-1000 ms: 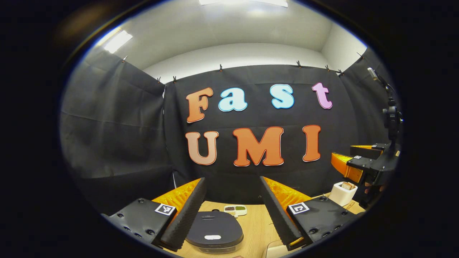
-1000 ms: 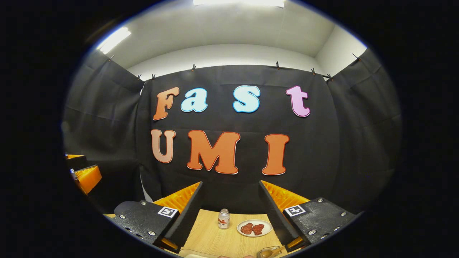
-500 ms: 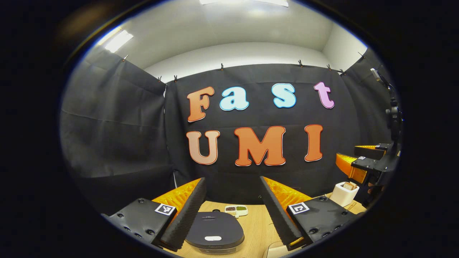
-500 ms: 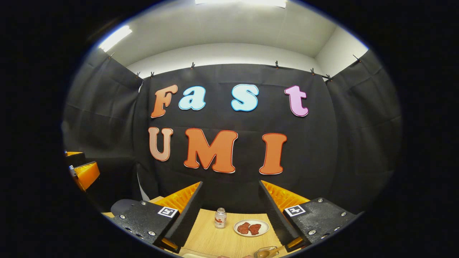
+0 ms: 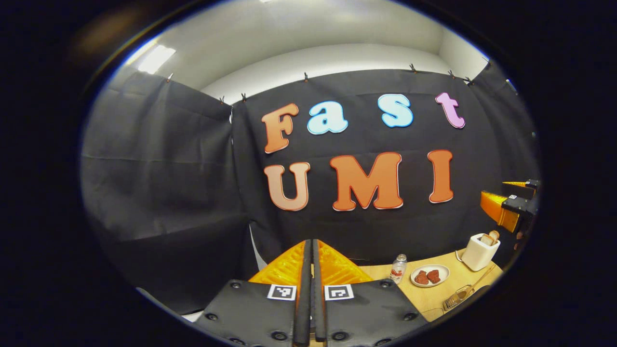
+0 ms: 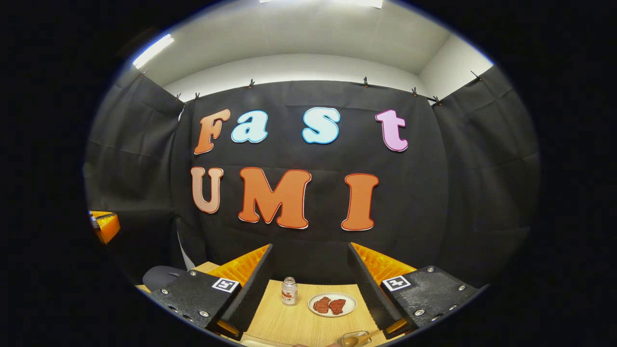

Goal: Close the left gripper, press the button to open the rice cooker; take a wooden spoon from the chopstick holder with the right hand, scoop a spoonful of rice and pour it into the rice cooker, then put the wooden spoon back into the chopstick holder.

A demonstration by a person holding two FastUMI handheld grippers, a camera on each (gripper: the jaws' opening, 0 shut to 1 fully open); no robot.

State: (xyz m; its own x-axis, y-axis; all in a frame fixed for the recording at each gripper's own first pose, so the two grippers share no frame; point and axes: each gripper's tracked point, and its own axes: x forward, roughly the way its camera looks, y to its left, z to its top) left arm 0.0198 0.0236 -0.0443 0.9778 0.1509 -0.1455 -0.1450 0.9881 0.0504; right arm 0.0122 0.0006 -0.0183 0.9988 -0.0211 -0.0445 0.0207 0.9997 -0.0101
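Observation:
In the left gripper view my left gripper [image 5: 310,242] is shut, its black pads pressed flat together with nothing between them. Far to the right in that view stands the white chopstick holder [image 5: 478,253], with a wooden spoon's [image 5: 491,236] top sticking out of it. My right gripper [image 5: 512,208] hangs just above and to the right of the holder. In the right gripper view my right gripper [image 6: 310,246] is open and empty above the wooden table [image 6: 299,323]. The dark rice cooker [image 6: 160,276] peeks out at lower left, behind that gripper's left finger.
A small bottle [image 6: 289,291] and a white plate [image 6: 349,304] with red meat pieces stand near the back of the table. A glass dish holding a spoon [image 5: 457,299] lies near the front. My left gripper [image 6: 105,225] shows orange at the far left.
My left gripper has gone from open to shut and swung right, so the rice cooker left its view and the bottle and plate came in. The right gripper barely moved.

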